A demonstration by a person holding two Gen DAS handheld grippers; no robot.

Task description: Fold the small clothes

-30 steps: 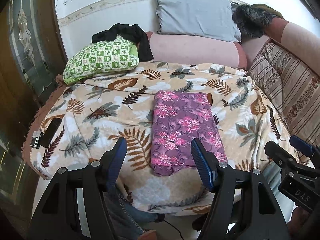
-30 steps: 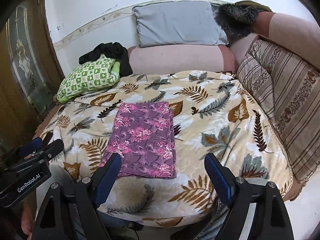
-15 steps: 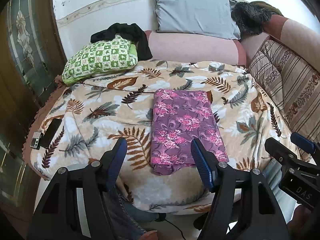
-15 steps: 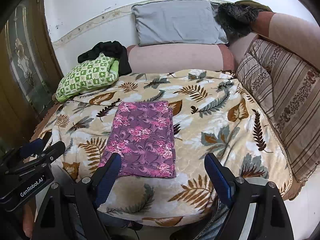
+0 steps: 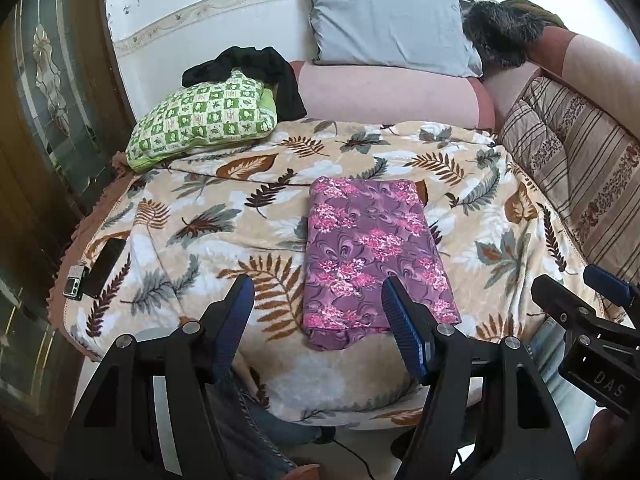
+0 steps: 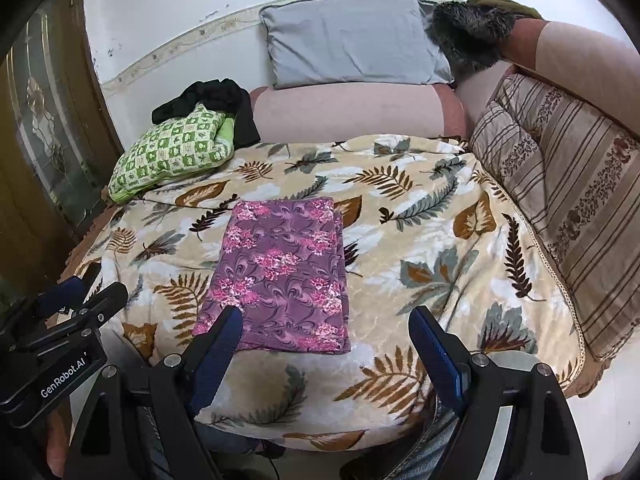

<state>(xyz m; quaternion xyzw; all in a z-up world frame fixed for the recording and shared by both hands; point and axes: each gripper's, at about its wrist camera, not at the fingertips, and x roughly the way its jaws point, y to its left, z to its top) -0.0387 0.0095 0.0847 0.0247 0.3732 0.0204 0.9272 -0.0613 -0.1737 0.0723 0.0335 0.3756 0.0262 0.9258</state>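
In the middle of the leaf-print blanket (image 5: 192,216), toward the near edge: purple floral garment (image 5: 372,256), lying flat as a long rectangle, near hem slightly rumpled, well apart from green checked pillow (image 5: 200,120) and black garment (image 5: 256,68) at the back. Seen again from the right wrist view, same purple floral garment (image 6: 280,276) square and smooth, nothing pressing on it.

Left gripper (image 5: 316,312): jaws standing fairly wide, empty, hovering short of the garment's near hem. Right gripper (image 6: 326,340): jaws wide, empty, likewise hovering at the near edge, touching nothing.

Judged step: a pause between folds, lengthwise fold apparently done, crosswise fold probably not yet begun. Next move, by that reading: lowering both sets of jaws onto the two near corners, pinching all layers together, lifting and carrying the hem over to the far edge, keeping corners level to avoid skew.

Against the earlier frames: almost no change. Same jaw spread, same hovering spot, garment unmoved, only the faintest drift of framing.
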